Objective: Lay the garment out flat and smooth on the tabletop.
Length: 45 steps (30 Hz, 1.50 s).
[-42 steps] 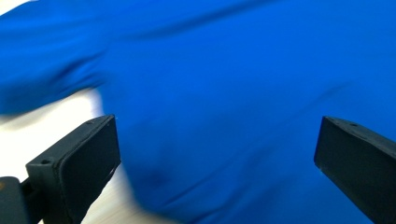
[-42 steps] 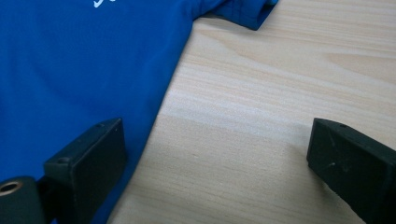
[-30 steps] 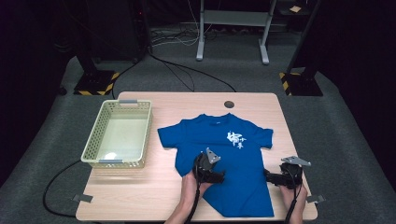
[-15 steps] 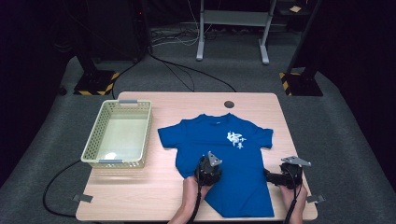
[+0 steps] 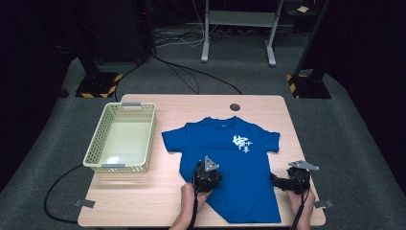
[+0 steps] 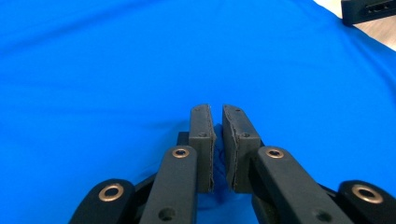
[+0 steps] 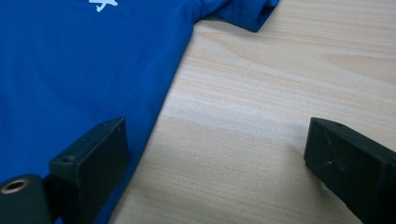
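A blue T-shirt (image 5: 234, 158) with white print lies flat, front up, on the wooden table (image 5: 143, 196). My left gripper (image 5: 213, 178) rests on the shirt's lower left part. In the left gripper view its jaws (image 6: 218, 112) have just been closing and now pinch a small fold of the blue cloth (image 6: 140, 56) between the pads. My right gripper (image 5: 276, 180) sits at the shirt's right edge. There its jaws (image 7: 215, 130) stand wide open, one pad over the shirt's side edge (image 7: 84, 70) and the other over bare wood.
A pale mesh basket (image 5: 95, 151) stands on the left of the table with nothing in it. A round hole (image 5: 234, 107) sits near the far edge. Bare wood runs right of the shirt. Dark stands and cables lie on the floor beyond.
The left gripper's jaws have shut on a fold of the shirt, and the gripper shifted only slightly. The right gripper has kept still.
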Each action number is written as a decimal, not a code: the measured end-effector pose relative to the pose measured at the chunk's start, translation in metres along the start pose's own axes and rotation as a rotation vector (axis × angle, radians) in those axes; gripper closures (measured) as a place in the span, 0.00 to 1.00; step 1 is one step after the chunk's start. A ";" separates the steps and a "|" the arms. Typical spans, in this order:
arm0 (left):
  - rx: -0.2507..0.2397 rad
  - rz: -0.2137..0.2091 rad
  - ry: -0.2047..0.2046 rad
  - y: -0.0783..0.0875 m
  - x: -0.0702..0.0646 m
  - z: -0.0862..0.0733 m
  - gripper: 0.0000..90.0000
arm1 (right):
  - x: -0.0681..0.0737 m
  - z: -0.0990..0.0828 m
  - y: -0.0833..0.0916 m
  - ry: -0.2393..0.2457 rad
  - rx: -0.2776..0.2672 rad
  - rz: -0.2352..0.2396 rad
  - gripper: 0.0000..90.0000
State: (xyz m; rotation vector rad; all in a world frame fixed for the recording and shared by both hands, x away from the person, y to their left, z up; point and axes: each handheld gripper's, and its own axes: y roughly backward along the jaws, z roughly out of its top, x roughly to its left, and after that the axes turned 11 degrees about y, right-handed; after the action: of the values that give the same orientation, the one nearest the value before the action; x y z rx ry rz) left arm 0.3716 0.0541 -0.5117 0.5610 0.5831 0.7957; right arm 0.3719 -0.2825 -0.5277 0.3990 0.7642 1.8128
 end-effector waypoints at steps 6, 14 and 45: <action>-0.008 0.000 -0.002 0.006 0.001 -0.001 0.91 | 0.000 0.000 0.000 0.003 0.002 -0.002 0.07; -0.006 0.005 -0.012 0.012 0.003 -0.005 0.91 | 0.001 0.000 0.000 0.005 0.002 -0.004 0.07; -0.028 -0.001 0.009 0.109 0.032 -0.111 0.71 | 0.001 0.000 0.000 0.006 0.002 -0.007 0.08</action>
State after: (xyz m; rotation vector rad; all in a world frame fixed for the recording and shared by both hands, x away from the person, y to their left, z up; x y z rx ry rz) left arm 0.2620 0.1687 -0.5269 0.5315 0.5800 0.8043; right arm 0.3719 -0.2816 -0.5278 0.3919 0.7707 1.8080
